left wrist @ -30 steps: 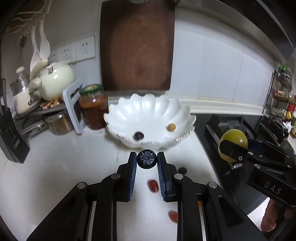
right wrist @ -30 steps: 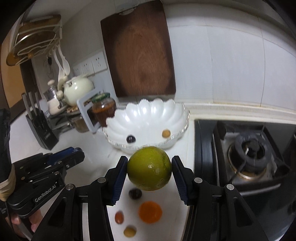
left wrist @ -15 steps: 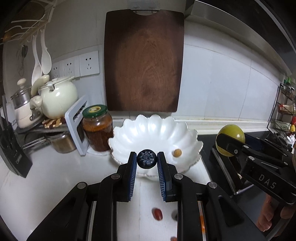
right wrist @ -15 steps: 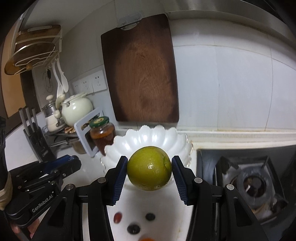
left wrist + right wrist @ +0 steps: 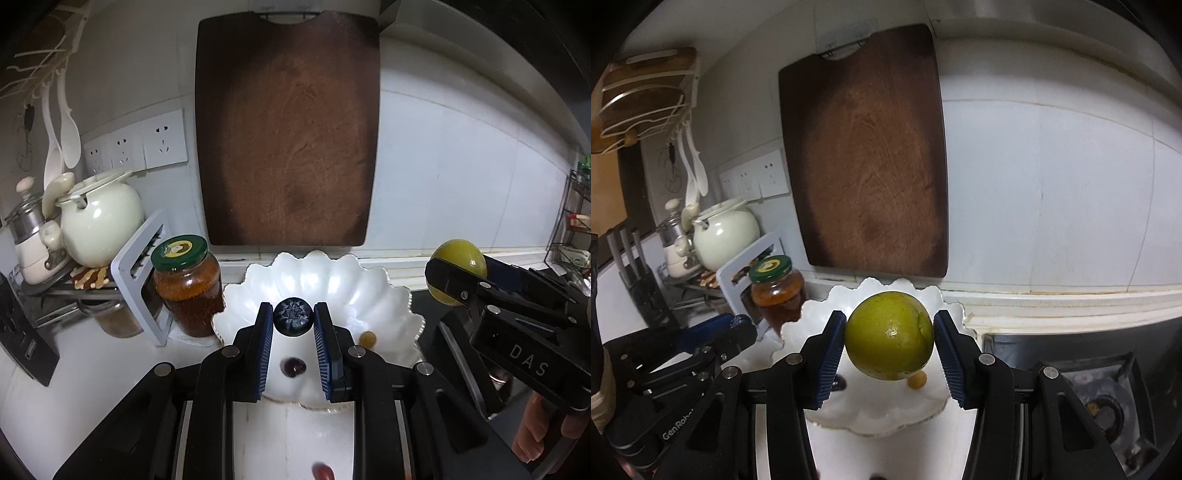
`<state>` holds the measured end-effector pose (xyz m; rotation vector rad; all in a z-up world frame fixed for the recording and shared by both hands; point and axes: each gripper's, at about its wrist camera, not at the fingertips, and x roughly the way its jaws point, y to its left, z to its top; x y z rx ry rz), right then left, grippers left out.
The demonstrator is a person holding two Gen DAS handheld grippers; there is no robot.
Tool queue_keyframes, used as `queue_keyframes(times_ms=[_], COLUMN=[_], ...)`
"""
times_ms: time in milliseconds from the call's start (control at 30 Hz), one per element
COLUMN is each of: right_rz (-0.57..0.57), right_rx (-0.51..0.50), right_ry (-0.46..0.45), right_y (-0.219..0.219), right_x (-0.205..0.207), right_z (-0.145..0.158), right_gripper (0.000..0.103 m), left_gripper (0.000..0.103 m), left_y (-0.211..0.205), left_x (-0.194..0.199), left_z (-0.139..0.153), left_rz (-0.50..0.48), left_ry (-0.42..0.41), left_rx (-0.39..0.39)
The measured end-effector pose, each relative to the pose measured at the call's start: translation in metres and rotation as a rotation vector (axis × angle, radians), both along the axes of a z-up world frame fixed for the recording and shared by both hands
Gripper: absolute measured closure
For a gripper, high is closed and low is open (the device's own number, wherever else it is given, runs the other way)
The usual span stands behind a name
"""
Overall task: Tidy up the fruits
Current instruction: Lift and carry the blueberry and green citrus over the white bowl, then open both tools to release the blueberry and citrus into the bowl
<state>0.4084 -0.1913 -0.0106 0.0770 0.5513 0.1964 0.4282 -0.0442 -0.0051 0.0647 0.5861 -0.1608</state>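
Left tool (image 5: 293, 322) was clamped on a small dark berry (image 5: 293, 316), hanging over the near half of the white scalloped bowl (image 5: 384, 295), which lay straight ahead and below. A dark fruit (image 5: 294, 367) and a small amber fruit (image 5: 368, 338) sat inside. Right tool (image 5: 889, 336) was clamped on the green citrus (image 5: 889, 335), level with the bowl's (image 5: 820, 314) right side and, judging by the left view, nearer the rim than the centre. The left looked closer to a clean drop. Against the earlier frames, both tools had advanced from over the bare surface (image 5: 92, 369), where loose fruit lay, to above the bowl; grips unchanged.
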Motion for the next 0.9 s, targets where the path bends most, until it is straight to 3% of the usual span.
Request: queue_keyframes(times_ms=[133,467,900], right_rz=[0.011,0.024,0.045], right_rx=[0.031,-0.022,-0.092], right_ry=[0.049,0.135,0.261], right_y=[-0.001,0.010,0.021], right_x=[0.023,0.076,0.124], right_z=[-0.006,-0.032,-0.071], right_gripper=[0.053,0.053,0.053], left_gripper=[0.080,0.080,0.080], left_y=[0.000,0.006,0.004], left_x=[0.019,0.073,0.128], left_z=[-0.004,-0.030,-0.075], left_rz=[0.013,0.030,0.049], left_ry=[0.008,0.097,0.270], left_rx=[0.012,-0.008,0.007])
